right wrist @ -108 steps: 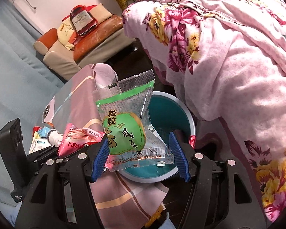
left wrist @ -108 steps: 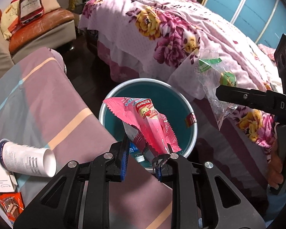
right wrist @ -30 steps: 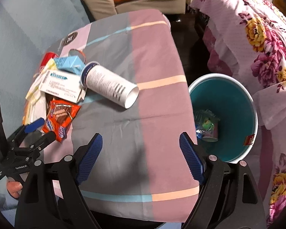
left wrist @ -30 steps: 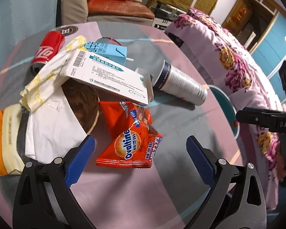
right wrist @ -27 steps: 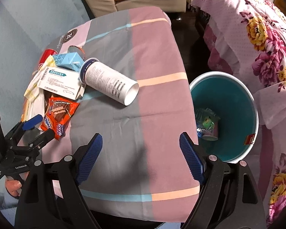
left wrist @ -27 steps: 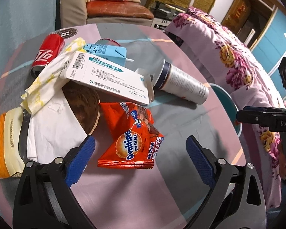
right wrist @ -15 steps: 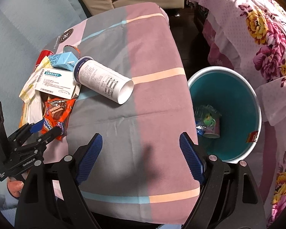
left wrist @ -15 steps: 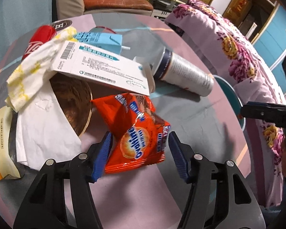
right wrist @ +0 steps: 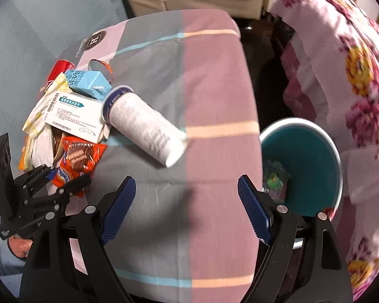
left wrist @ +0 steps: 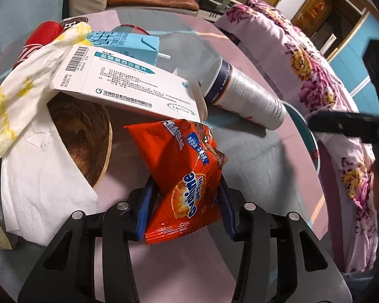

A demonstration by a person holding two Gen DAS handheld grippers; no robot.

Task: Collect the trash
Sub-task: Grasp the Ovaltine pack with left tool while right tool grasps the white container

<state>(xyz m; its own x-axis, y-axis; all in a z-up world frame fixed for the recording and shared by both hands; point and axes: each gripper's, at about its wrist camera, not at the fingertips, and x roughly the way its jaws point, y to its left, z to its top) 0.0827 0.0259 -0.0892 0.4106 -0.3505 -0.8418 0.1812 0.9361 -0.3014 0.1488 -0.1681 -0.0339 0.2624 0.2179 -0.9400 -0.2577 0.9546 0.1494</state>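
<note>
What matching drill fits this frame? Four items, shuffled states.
Items:
1 orange snack packet
2 white cup
3 blue carton
4 green wrapper

States:
A inside the teal bin
B lying on its side on the cloth
C between the left gripper jaws
D in the pile, beside a red can

Pairs: 1-C, 2-B, 3-D, 4-A

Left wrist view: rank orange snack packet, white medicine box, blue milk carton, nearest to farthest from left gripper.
1. orange snack packet: between the left gripper's closing jaws.
2. white medicine box: just beyond, up-left.
3. blue milk carton: behind the box.
</note>
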